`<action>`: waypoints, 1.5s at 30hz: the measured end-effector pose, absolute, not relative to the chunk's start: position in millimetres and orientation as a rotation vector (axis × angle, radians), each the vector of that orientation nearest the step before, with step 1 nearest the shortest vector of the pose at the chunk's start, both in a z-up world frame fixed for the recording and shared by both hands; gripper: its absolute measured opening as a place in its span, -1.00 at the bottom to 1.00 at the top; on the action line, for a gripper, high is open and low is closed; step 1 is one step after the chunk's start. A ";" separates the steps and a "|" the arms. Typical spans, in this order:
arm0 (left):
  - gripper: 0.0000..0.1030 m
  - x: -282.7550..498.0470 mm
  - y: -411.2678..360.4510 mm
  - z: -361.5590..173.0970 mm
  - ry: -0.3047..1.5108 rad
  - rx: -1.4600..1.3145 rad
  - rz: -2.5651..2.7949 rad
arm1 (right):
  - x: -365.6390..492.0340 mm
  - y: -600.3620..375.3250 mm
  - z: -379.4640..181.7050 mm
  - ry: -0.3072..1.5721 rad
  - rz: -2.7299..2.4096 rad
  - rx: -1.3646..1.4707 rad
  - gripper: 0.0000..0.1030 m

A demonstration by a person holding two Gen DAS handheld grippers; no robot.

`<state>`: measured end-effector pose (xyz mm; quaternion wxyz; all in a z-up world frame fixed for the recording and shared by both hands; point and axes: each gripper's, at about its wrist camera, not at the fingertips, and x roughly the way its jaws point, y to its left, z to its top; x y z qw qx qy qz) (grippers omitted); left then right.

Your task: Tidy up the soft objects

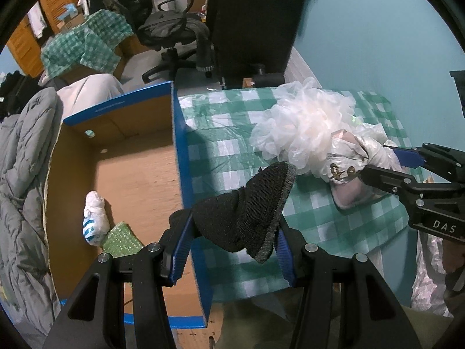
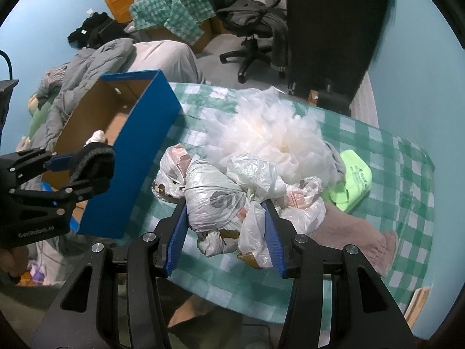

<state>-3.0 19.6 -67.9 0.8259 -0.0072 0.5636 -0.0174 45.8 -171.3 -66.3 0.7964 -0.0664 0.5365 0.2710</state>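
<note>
My left gripper is shut on a black knit sock and holds it above the table, beside the right wall of the blue cardboard box. It also shows in the right wrist view, with the sock near the box. My right gripper is shut on a knotted plastic bag bundle resting on the checked tablecloth. In the left wrist view the right gripper holds that bundle. A white mesh bath pouf lies behind it.
Inside the box lie a white knotted bag and a green sponge. A lime green cloth and a pink fuzzy slipper lie on the table to the right. A grey jacket lies left of the box. An office chair stands behind.
</note>
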 end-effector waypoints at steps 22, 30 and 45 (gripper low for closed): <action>0.03 -24.8 88.6 -57.7 1.184 -0.152 0.104 | 54.2 -89.3 -52.0 1.114 0.736 -0.206 -0.04; 0.03 -34.3 118.9 -60.4 1.183 -0.181 0.172 | 55.9 -48.7 -50.7 1.103 0.808 -0.245 -0.04; 0.03 -47.4 163.9 -81.9 1.216 -0.223 0.265 | 58.5 26.3 -60.2 1.122 0.903 -0.310 -0.04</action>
